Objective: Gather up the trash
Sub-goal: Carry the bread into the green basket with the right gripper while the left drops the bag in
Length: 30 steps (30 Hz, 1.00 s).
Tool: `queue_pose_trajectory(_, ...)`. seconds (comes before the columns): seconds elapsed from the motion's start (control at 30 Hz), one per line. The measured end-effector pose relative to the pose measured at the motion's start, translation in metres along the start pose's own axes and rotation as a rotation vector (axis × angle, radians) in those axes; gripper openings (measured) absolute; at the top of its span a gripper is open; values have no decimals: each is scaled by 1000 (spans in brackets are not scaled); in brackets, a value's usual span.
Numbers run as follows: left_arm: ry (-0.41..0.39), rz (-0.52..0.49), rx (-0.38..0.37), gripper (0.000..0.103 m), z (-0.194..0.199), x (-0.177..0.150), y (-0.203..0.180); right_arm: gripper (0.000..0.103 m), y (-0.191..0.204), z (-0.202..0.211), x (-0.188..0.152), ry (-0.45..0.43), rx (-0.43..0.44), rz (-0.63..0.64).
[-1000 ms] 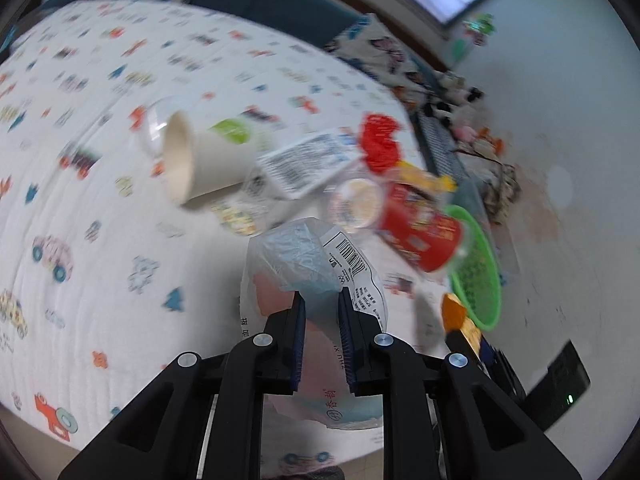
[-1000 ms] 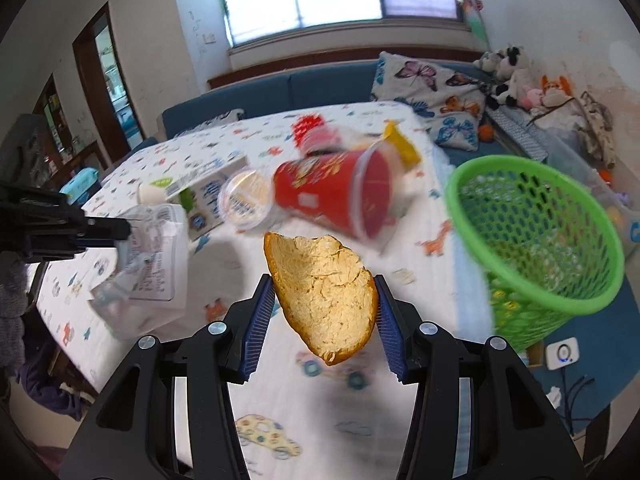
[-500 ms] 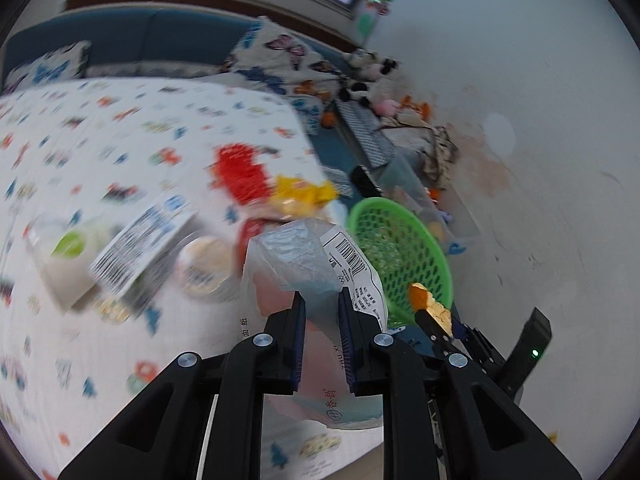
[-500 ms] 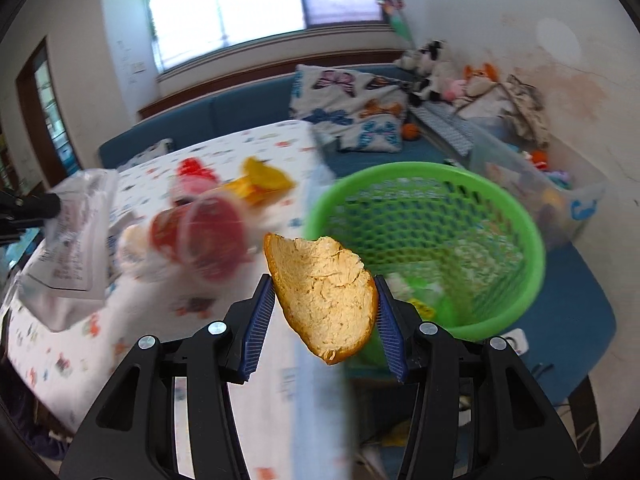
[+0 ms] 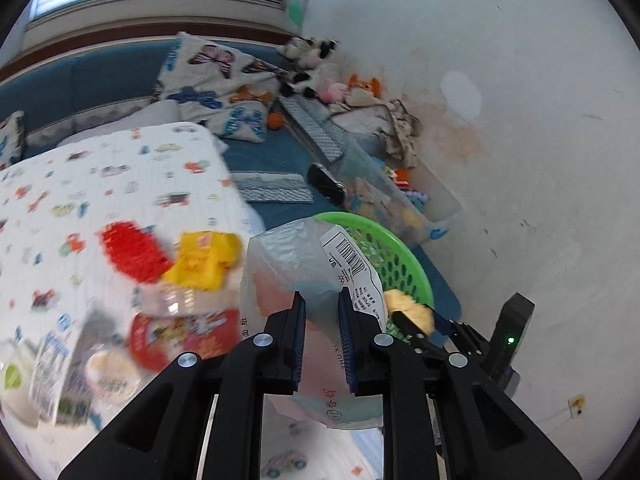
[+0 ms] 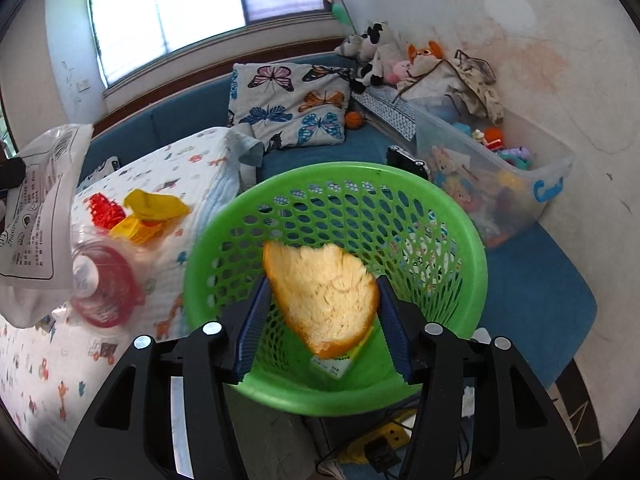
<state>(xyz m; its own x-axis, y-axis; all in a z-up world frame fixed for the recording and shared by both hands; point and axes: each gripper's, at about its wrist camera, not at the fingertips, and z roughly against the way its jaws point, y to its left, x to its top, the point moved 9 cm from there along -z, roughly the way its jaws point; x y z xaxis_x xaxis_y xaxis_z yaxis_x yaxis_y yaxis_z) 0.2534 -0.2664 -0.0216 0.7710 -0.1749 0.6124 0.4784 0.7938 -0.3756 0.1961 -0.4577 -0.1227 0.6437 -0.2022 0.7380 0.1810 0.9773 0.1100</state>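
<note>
My left gripper (image 5: 322, 300) is shut on a crumpled clear plastic bag (image 5: 288, 264) with a barcode label, held up at the table's edge beside the green mesh basket (image 5: 404, 256). My right gripper (image 6: 320, 284) hangs over the mouth of the green basket (image 6: 476, 264). Its jaws are opening, and a slice of bread (image 6: 320, 292) sits loose between the blue pads with a thin gap on the right side. A small green-and-yellow carton (image 6: 340, 360) lies in the basket's bottom. The left wrist view shows the bread (image 5: 412, 308) just over the basket's rim.
On the cartoon-print tablecloth (image 5: 120, 172) lie a red cup (image 5: 180, 336), a yellow wrapper (image 5: 204, 256), a red crumpled piece (image 5: 132, 248) and a labelled pack (image 5: 52, 376). A clear toy bin (image 6: 492, 184) stands against the wall behind the basket. A blue sofa holds butterfly pillows.
Both grippers swung right, from over the table to the green basket. The right jaws have spread slightly away from the bread. The left grip on the bag is the same.
</note>
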Motion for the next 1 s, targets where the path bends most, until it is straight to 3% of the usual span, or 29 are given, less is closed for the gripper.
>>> queue_pose_trajectory(0.07,7,-15,2,16,-10,3,-5,64,-4,-2,2,-7,-7,-4)
queue_pose_trajectory(0.8,146,-137,23,17,-126,2,-48,70,-21,26,-14,-37,-16,-34)
queue_pose_trajectory(0.9,157,-140,23,23,-131,-1,-49,70,-20,27,-17,-35,-15,-35)
queue_pose_trajectory(1.0,149,-148,30,39,-132,-2,-48,70,-20,27,-18,-34,-10,-40)
